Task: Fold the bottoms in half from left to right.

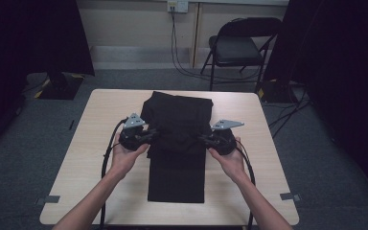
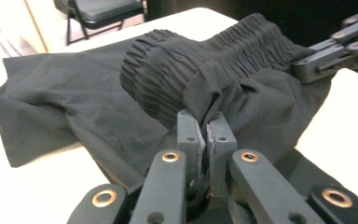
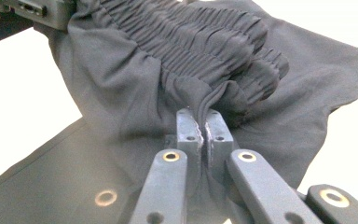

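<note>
A black garment (image 1: 177,143) with a gathered elastic waistband (image 2: 191,56) lies lengthwise on the light wooden table (image 1: 86,158). My left gripper (image 1: 149,134) is shut on the cloth at the garment's left edge, a fold of fabric (image 2: 205,100) pinched between its jaws. At the right edge my right gripper (image 1: 204,139) is shut on the cloth too, and the bunched waistband (image 3: 200,42) rises just past its jaws. Both hold the fabric lifted off the table. The other gripper (image 2: 335,46) appears at the far side of the cloth.
A black folding chair (image 1: 239,45) stands behind the table, with cables (image 1: 182,62) on the floor near it. Dark curtains (image 1: 33,38) hang on both sides. Bare tabletop lies left and right of the garment.
</note>
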Available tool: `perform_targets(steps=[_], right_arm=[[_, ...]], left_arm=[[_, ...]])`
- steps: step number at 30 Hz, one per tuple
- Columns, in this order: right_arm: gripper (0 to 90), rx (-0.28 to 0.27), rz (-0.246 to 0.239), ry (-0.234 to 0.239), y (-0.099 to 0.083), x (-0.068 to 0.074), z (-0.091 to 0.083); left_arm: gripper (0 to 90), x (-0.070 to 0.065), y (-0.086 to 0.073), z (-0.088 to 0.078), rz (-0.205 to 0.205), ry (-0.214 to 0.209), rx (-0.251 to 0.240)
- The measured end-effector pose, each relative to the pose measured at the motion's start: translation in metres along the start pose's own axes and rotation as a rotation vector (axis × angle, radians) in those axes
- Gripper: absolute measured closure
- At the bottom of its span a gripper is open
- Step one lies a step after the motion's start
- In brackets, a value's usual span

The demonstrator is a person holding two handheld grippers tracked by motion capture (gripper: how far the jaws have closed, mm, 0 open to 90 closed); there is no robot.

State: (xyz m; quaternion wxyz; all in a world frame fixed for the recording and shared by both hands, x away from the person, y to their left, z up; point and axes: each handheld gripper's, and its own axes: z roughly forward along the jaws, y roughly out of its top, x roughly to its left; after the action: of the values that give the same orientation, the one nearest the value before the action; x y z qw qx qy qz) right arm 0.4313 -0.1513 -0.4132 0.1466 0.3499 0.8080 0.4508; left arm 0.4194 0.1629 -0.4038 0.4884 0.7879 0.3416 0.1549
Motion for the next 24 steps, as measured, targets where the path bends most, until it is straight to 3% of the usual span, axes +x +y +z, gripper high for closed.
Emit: perform_targets(steps=[2, 4, 7, 10, 12, 14, 16, 18, 21, 24], right_arm=[[87.1, 0.016, -0.022, 0.0, -0.008, 0.006, -0.006], [87.0, 0.041, -0.019, 0.015, -0.02, 0.01, -0.007], [86.8, 0.111, -0.019, 0.04, -0.044, 0.017, -0.001], [86.0, 0.19, -0.035, 0.06, -0.068, 0.024, 0.011], [80.9, 0.231, -0.053, 0.055, -0.076, 0.026, 0.016], [76.1, 0.23, -0.042, 0.062, -0.077, 0.024, 0.014], [66.7, 0.192, -0.026, 0.078, -0.075, 0.02, 0.007], [57.7, 0.159, -0.004, 0.065, -0.07, 0.015, 0.0], [59.6, 0.092, 0.041, 0.048, -0.061, 0.004, -0.011], [61.1, 0.089, 0.034, 0.004, -0.055, -0.007, -0.009]], left_arm=[[86.7, -0.01, -0.011, -0.005, 0.035, -0.02, 0.032], [86.6, -0.016, -0.029, -0.005, 0.019, -0.047, 0.081], [85.9, -0.025, -0.061, 0.001, 0.036, -0.07, 0.19], [83.8, -0.028, -0.085, 0.009, 0.002, -0.097, 0.253], [77.6, -0.028, -0.081, 0.006, 0.001, -0.117, 0.256], [68.9, -0.024, -0.078, 0.001, -0.007, -0.12, 0.231], [62.9, -0.019, -0.076, -0.005, -0.013, -0.131, 0.204], [58.5, -0.013, -0.07, -0.01, -0.025, -0.139, 0.162], [57.8, -0.003, -0.061, -0.013, -0.056, -0.107, 0.121], [60.5, 0.01, -0.057, -0.002, -0.068, -0.034, 0.143]])
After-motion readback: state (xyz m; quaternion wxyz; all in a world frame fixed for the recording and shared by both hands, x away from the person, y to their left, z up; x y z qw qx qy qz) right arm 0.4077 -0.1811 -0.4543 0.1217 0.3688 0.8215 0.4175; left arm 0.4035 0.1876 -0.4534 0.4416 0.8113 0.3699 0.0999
